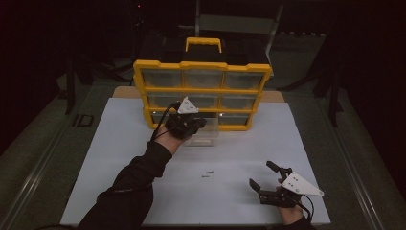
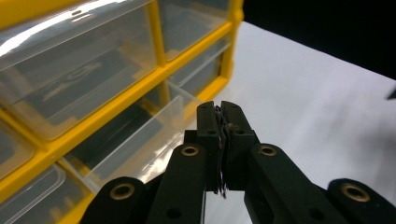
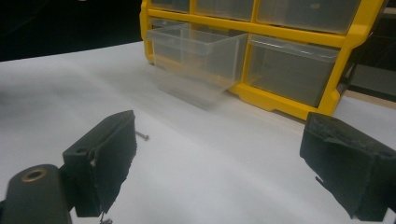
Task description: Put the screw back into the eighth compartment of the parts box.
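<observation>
Dark room, white tabletop (image 1: 119,158). Yellow-framed organiser with clear plastic drawers (image 1: 203,93) standing at far edge, one clear drawer (image 3: 194,58) pulled out. Left gripper (image 2: 223,135), jaws pressed together, hovering over it, possibly pinching something thin; cannot tell. Right gripper (image 1: 271,178) resting near edge, jaws gaping, empty. Small dark screws (image 1: 207,174) lying between. Likely step: loading screws into drawer; next needs fine pinch.

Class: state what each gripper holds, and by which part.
Left gripper: shut; whether it pinches anything cannot be told. Right gripper: open, holding nothing.
</observation>
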Action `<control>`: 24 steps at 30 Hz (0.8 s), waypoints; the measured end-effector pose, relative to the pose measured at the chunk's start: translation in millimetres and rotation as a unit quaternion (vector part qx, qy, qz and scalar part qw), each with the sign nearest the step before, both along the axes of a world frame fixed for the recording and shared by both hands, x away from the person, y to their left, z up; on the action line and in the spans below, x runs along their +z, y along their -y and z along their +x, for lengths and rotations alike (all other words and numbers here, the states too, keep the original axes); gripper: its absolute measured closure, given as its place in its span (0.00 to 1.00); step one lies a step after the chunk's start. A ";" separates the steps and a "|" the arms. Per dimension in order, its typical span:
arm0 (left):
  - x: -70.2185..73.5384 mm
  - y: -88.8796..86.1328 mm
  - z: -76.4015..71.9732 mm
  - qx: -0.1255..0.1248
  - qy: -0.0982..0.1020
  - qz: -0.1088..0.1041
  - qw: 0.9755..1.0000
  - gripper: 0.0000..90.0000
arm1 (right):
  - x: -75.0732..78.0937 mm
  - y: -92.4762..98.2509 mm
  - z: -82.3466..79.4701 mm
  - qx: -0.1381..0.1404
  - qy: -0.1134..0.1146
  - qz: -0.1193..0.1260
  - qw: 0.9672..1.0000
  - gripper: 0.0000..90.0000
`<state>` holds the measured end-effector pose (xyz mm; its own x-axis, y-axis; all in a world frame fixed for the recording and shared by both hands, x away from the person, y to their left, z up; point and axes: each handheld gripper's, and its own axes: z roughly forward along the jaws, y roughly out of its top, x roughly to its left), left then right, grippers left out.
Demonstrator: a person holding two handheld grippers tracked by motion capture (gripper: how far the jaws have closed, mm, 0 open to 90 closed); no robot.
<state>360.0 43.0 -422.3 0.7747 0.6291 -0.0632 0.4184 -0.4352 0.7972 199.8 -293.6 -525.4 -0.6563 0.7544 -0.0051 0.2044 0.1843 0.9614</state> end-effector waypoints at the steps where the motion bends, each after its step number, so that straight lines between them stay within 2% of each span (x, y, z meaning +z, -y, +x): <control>1: -2.2 2.8 2.7 0.014 -0.008 0.006 1.000 0.97 | -0.1 0.1 0.2 0.000 0.000 0.000 1.000 0.12; 3: -4.1 3.9 5.2 0.025 -0.014 0.013 0.999 0.97 | -0.3 0.1 0.4 0.001 0.000 0.000 1.000 0.12; 5: -7.3 4.7 9.0 0.038 -0.029 0.015 0.999 0.97 | -0.4 0.0 0.5 0.001 0.000 0.000 1.000 0.12; 10: -16.8 7.7 16.2 0.067 -0.055 0.028 0.996 0.97 | -0.5 0.0 0.4 0.002 0.000 0.000 1.000 0.12; 12: -18.2 8.2 17.3 0.072 -0.059 0.029 0.995 0.97 | -0.6 -0.1 0.6 0.002 0.000 0.000 1.000 0.12; 13: -23.2 10.2 20.6 0.085 -0.073 0.031 0.993 0.97 | -0.8 -0.2 0.7 0.002 0.000 0.000 1.000 0.12; 16: -29.1 13.1 24.7 0.095 -0.092 0.042 0.990 0.97 | -0.8 -0.4 0.6 0.003 0.000 -0.001 1.000 0.12; 20: -36.0 15.9 30.2 0.111 -0.115 0.057 0.985 0.97 | -0.8 -0.4 0.7 0.003 -0.001 -0.001 1.000 0.12; 24: -41.7 18.8 34.0 0.124 -0.126 0.066 0.982 0.97 | -0.7 -0.2 0.6 0.004 -0.001 -0.001 1.000 0.12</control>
<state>393.9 24.2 -464.0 0.5673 0.8117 -0.1392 0.7016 -0.3878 0.5978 200.4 -293.4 -526.1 -0.6624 0.7492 -0.0053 0.2046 0.1877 0.9607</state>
